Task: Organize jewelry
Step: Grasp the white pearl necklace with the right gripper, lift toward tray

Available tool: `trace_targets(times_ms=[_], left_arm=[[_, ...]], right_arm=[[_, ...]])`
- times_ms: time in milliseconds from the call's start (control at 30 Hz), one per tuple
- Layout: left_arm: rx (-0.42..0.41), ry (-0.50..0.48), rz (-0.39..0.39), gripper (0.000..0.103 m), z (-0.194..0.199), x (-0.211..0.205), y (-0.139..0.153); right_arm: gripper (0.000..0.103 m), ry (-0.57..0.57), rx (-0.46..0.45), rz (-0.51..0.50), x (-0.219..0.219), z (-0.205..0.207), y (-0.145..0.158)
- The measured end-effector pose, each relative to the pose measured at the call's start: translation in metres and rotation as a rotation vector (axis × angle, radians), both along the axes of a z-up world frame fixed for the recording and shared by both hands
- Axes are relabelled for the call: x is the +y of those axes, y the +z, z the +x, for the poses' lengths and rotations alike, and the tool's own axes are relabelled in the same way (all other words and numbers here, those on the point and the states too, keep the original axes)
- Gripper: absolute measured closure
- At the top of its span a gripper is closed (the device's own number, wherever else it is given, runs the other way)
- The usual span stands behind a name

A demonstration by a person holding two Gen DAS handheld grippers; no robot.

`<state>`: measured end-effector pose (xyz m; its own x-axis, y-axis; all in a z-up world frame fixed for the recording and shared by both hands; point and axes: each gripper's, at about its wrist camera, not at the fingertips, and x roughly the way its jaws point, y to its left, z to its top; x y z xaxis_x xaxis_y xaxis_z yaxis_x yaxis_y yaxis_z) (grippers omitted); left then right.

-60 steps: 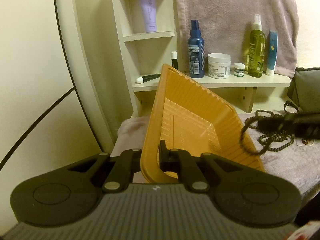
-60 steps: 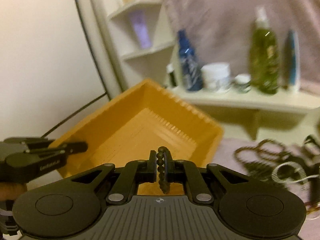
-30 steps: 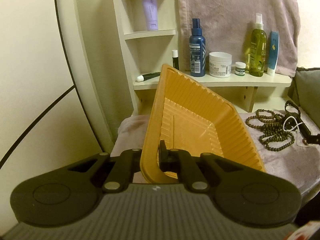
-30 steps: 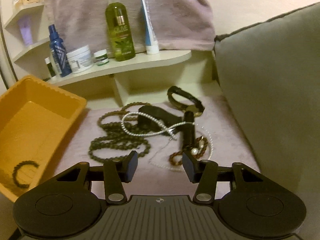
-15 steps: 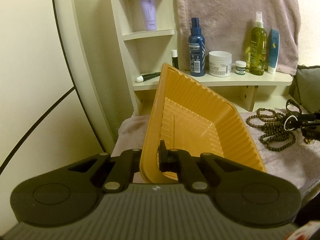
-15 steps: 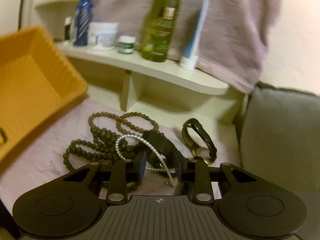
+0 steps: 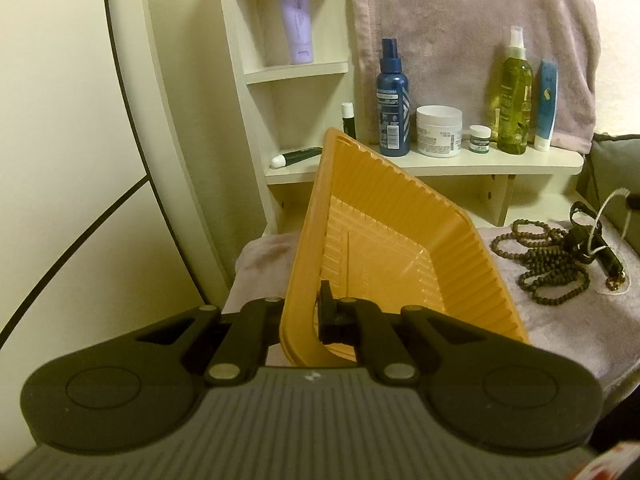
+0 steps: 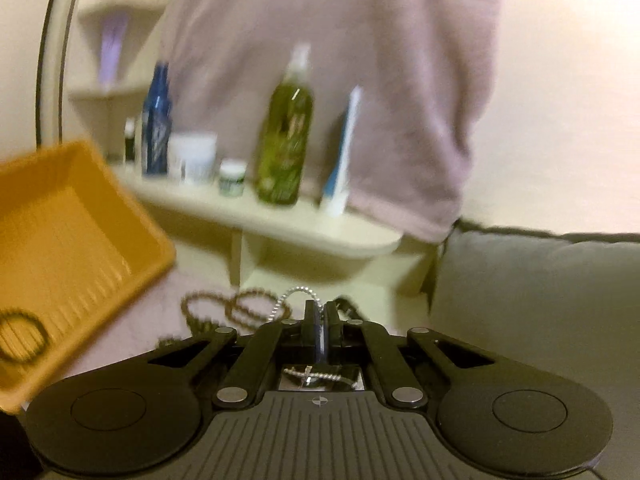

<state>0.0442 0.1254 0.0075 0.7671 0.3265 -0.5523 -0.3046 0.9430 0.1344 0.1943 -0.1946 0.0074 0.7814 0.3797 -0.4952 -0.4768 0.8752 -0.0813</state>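
My left gripper (image 7: 302,312) is shut on the near rim of the orange tray (image 7: 400,248) and holds it tilted. In the right wrist view the tray (image 8: 80,240) has a dark bead bracelet (image 8: 20,336) lying in it. My right gripper (image 8: 320,312) has its jaws closing tight on a silver bead chain (image 8: 294,293), with the pads pressed on it. The chain loops up from the pile and also shows under the fingers. In the left wrist view the silver chain (image 7: 606,202) rises from the jewelry pile. A brown bead necklace (image 7: 552,264) and a black strap (image 7: 580,216) stay on the cloth.
A shelf (image 7: 480,164) behind the tray carries a blue spray bottle (image 7: 392,96), a white jar (image 7: 438,130), a green bottle (image 7: 516,92) and a blue tube (image 7: 546,104). A grey cushion (image 8: 540,280) bounds the right side. A towel (image 7: 460,20) hangs on the wall.
My right gripper went from open over the pile to shut on the silver chain, then lifted and rolled. The chain now rises off the cloth. My left gripper and the tray kept still.
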Motion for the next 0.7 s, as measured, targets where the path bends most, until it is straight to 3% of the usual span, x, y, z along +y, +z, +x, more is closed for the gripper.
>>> trace_targets(times_ms=[367,700], left_arm=[[-0.016,-0.008,-0.009,0.097,-0.002,0.000,0.000],[-0.020,-0.013,-0.020,0.097,-0.003,0.003,0.000]], right_arm=[[0.101,0.003,-0.088,0.133,-0.024,-0.019,0.085],[0.101,0.200,-0.052,0.265,0.020,-0.033,0.128]])
